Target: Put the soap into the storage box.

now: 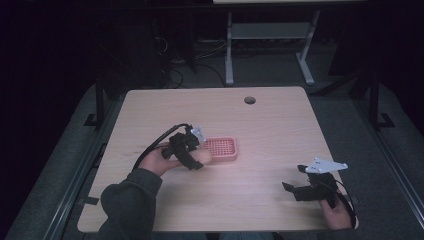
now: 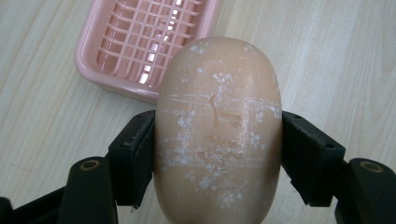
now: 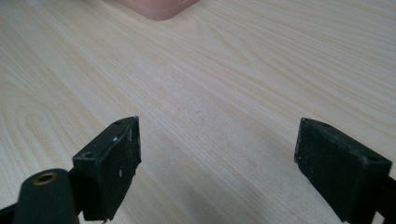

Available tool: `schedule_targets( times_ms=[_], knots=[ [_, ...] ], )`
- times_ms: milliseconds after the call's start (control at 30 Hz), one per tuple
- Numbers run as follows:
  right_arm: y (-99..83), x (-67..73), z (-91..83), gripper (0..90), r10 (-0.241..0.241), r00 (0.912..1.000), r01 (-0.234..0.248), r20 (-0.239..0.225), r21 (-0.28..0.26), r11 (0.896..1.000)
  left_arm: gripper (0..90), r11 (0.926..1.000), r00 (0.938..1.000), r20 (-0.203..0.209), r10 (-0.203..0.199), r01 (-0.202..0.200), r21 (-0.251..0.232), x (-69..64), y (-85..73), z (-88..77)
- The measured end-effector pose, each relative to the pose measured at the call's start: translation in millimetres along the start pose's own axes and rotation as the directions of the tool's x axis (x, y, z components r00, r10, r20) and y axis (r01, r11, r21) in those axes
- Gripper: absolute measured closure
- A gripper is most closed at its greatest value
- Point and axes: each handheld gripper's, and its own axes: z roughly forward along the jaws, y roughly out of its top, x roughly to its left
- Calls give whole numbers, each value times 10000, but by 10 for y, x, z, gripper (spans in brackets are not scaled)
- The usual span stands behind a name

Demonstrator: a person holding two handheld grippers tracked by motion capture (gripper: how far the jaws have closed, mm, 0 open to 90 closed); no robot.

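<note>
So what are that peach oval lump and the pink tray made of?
The oval lump looks like a bar of soap: matte, waxy, with scuffs and white flecks. The pink tray seems to be moulded plastic: glossy highlights on its grid. The table looks like pale wood grain, possibly laminate.

A peach oval soap point(image 2: 218, 130), scuffed with white flecks, sits clamped lengthwise just short of the empty pink slotted dish point(image 2: 140, 42) on the table.

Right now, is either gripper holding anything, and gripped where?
The left gripper holds the peach soap bar, clamped across its two long sides near mid-length, beside the pink soap dish. The right gripper is open, holding nothing.
</note>
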Motion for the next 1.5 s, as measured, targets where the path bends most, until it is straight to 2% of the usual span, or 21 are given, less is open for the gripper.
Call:
schedule_targets(
  times_ms=[533, 700, 967, 1100, 1500],
  knots=[
    [-7, -10, 1, 141, 41, 10000, -41, -11, 10, 10000, 320, 9999, 9999, 69, -127, 127, -66, 74, 55, 53],
    [-9, -15, 3, 141, 44, 10000, -44, -4, 8, 10000, 320, 9999, 10000, 50, 29, -29, 150, 89, 98, 55],
    [-14, -22, 2, 141, 64, 10000, -64, -27, 7, 10000, 320, 10000, 10000, 51, 18, -18, 41, 114, 161, 47],
    [-15, -25, 1, 141, 82, 10000, -82, -34, 7, 10000, 320, 9999, 10000, 37, -9, 9, 140, 130, 175, 62],
    [-14, -25, 2, 141, 71, 10000, -70, -43, 25, 10000, 320, 9997, 9998, 35, 196, -196, 130, 145, 299, 56]
  ],
)
